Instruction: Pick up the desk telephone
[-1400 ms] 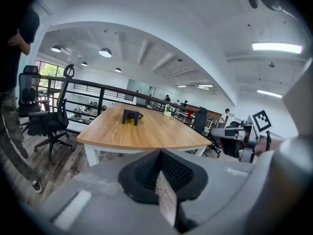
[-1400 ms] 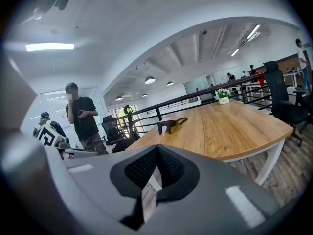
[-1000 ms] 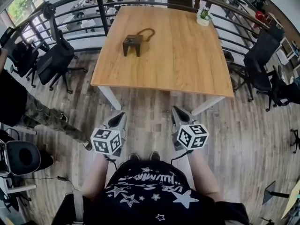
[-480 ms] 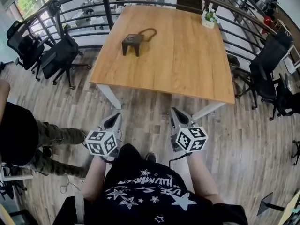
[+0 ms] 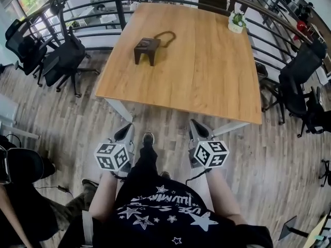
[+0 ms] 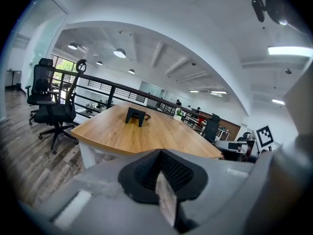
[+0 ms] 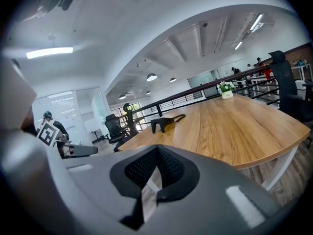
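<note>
Open-plan office: a long wooden table (image 5: pixel 207 71) bearing a desk telephone (image 5: pixel 146 49) and a small potted plant (image 5: pixel 237 22) stood on plank flooring (image 5: pixel 170 120), flanked by black swivel office chairs (image 5: pixel 59 61). A dark metal railing (image 5: pixel 77 4) curved behind it, with more desks (image 5: pixel 103 14) beyond and round ceiling lights (image 6: pixel 120 53) overhead.
</note>
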### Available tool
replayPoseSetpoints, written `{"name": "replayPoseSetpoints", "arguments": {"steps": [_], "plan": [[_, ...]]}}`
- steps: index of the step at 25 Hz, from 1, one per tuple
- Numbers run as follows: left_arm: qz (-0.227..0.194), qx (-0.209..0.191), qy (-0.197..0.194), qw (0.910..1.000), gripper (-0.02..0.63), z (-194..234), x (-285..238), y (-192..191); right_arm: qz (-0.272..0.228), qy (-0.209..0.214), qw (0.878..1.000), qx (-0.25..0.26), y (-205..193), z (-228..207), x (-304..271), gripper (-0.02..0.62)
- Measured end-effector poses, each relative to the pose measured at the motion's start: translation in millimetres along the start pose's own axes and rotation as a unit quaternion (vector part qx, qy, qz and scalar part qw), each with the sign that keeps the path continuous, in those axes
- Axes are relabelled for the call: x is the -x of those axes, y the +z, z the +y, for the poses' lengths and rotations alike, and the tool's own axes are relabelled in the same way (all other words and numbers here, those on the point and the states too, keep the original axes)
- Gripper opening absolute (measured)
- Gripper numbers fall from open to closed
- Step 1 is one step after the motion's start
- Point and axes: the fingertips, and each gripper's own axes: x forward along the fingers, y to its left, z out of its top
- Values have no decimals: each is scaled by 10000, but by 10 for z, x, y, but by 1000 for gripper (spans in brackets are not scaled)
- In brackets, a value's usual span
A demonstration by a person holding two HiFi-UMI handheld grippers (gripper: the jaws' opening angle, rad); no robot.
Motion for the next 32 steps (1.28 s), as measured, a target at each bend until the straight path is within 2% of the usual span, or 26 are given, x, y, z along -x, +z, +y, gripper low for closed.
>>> {"name": "replayPoseSetpoints", "arguments": {"steps": [10,15,24,26,29,32], "plan": [[19,121,-279,9995,3,552,-1069,666,-62,-442,9990,14,563,-454,-1046,2],[88,188,-408,9990,3,817,-1455,1028,-20,-429,9991,-12,803,-464,-1569,1],[447,357,-774,9954,3,1127,-1964,1249,74,-789,9969,36,1019,-613,-2176,2],[570,379,-891,9937,45,1158,-2089,1295,60,-854,9963,21,1080,-648,-2261,2],[707,528,-1038,9907,68,1205,-2267,1370,24,-944,9955,-19,1170,-680,-2387,2],[821,949,-1253,9841,113,1235,-2425,1431,-13,-1051,9944,-66,1237,-710,-2504,2]]}}
